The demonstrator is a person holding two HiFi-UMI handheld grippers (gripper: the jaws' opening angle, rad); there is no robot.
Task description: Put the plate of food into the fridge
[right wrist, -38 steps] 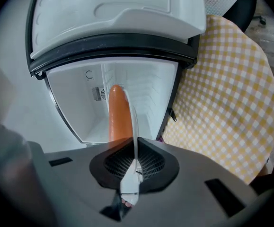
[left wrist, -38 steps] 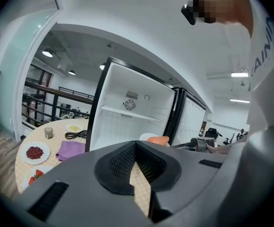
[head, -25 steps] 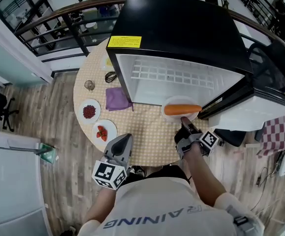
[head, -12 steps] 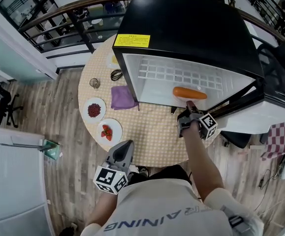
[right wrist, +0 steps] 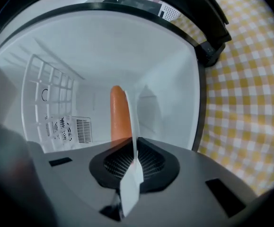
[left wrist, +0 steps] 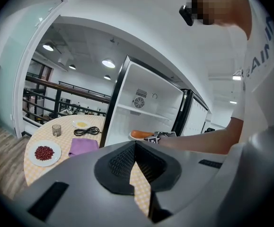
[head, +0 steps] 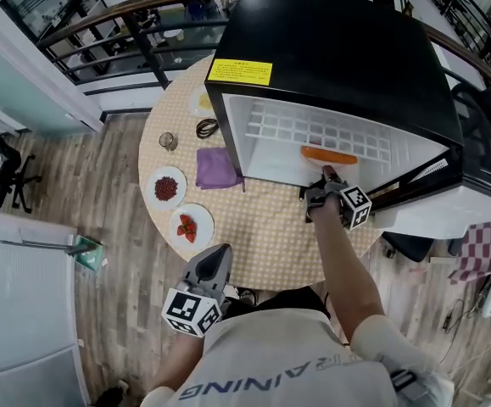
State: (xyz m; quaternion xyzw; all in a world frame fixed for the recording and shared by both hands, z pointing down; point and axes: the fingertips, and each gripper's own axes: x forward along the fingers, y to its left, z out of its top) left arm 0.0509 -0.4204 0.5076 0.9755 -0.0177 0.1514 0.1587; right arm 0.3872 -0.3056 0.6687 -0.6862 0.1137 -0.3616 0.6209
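A white plate [right wrist: 133,126] carrying an orange carrot [head: 330,156] sits edge-on between the jaws of my right gripper [head: 327,177], which is shut on the plate's rim. In the right gripper view the carrot [right wrist: 119,113] and plate reach into the white inside of the black fridge [head: 330,49], just above its floor. The fridge stands on the round checked table [head: 262,236] with its door swung open to the right. My left gripper [head: 216,256] hangs low near my body at the table's near edge, jaws together and empty [left wrist: 136,146].
Left of the fridge lie a purple cloth [head: 215,167], a plate of red beans [head: 166,187], a plate of red pieces [head: 186,225], a glass [head: 168,141], a black cable [head: 207,128] and a small yellow-filled dish [head: 201,102]. The open door [head: 436,202] flanks my right arm.
My right gripper has carried the plate forward from the table in front of the fridge into the fridge opening. The left gripper has hardly shifted.
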